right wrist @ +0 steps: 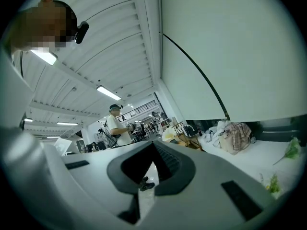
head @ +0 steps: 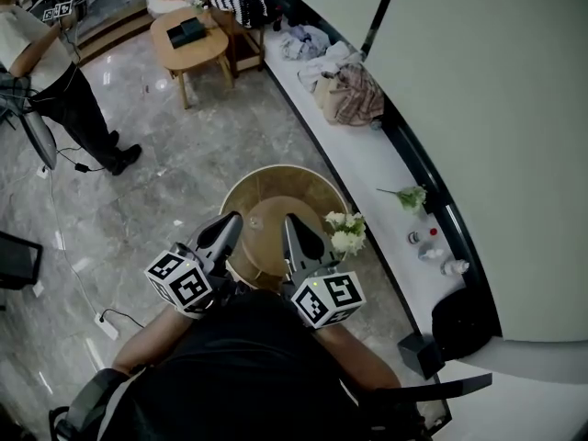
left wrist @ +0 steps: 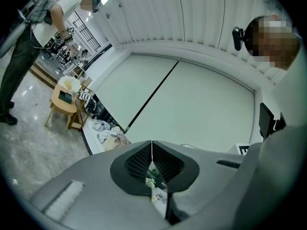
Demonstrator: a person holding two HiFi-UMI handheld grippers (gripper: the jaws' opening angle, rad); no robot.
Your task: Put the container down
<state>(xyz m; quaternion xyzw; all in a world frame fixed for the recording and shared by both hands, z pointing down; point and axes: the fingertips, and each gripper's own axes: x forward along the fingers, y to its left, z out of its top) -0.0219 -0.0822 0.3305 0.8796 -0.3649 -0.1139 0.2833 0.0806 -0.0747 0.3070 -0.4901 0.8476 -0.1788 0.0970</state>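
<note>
Left tongs [head: 231, 220] and right tongs [head: 290, 221], both closed empty, hover by the container [head: 276, 184]; a dip could topple the flowers [head: 345, 231].

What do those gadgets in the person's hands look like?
The left gripper and right gripper each have two grey wedge-shaped jaws with black ribbed pads. Behind the jaws sits a white cube printed with black square markers. The person wears a black top.

Bright, even light from ceiling strips [right wrist: 108, 92]; soft glare on glossy floor [head: 165, 182]; gripper views fisheye-warped, corners black, foreground soft.
</note>
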